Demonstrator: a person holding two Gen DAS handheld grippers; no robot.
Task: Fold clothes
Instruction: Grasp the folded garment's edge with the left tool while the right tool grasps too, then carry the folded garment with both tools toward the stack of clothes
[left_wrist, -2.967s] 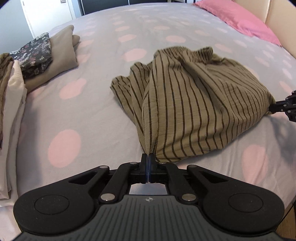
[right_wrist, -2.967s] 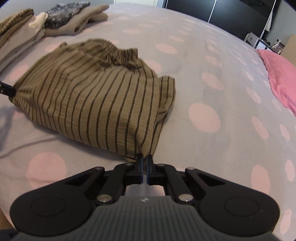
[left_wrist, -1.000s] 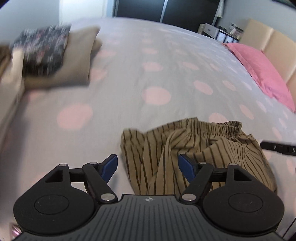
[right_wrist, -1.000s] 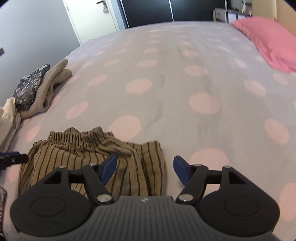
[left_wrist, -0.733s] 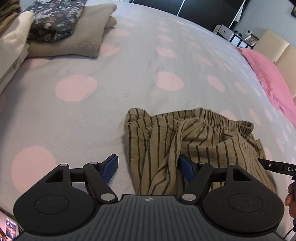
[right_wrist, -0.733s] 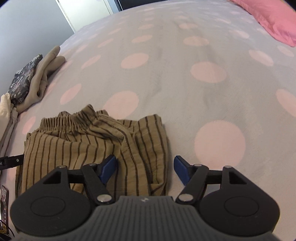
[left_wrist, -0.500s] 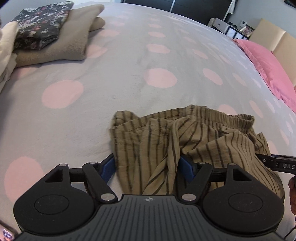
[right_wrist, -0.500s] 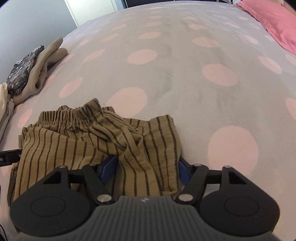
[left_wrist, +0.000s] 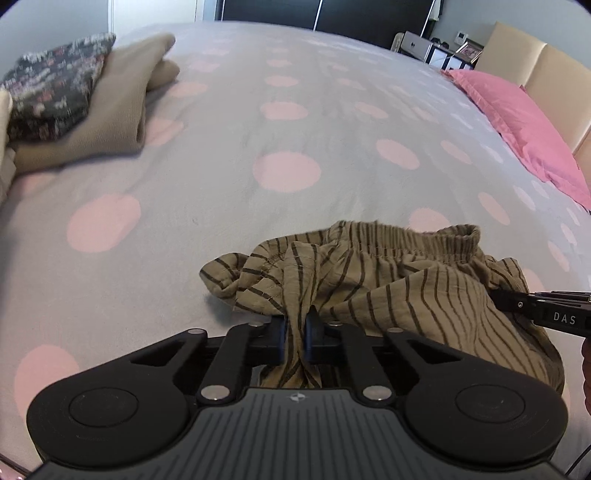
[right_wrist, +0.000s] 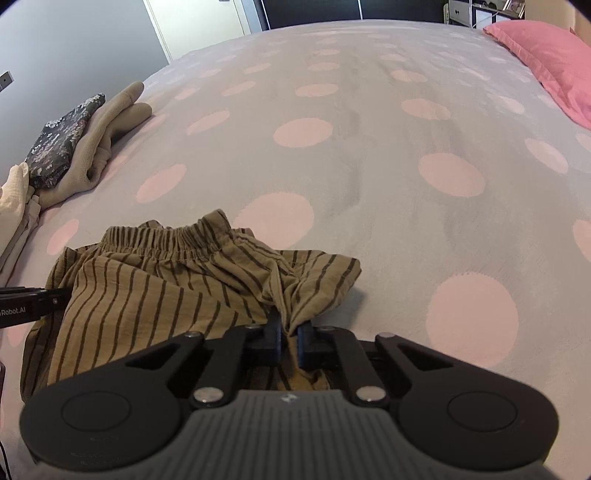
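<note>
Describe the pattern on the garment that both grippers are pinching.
The crinkled tan garment has thin dark vertical stripes and a gathered elastic waistband; the right wrist view shows it best.

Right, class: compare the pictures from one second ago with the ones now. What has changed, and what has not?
Both grippers were open above the striped shorts; now the left gripper and right gripper have closed on bunched fabric at opposite ends, and the cloth has puckered up between the fingers. The folded pile and pink pillow lie as before.
</note>
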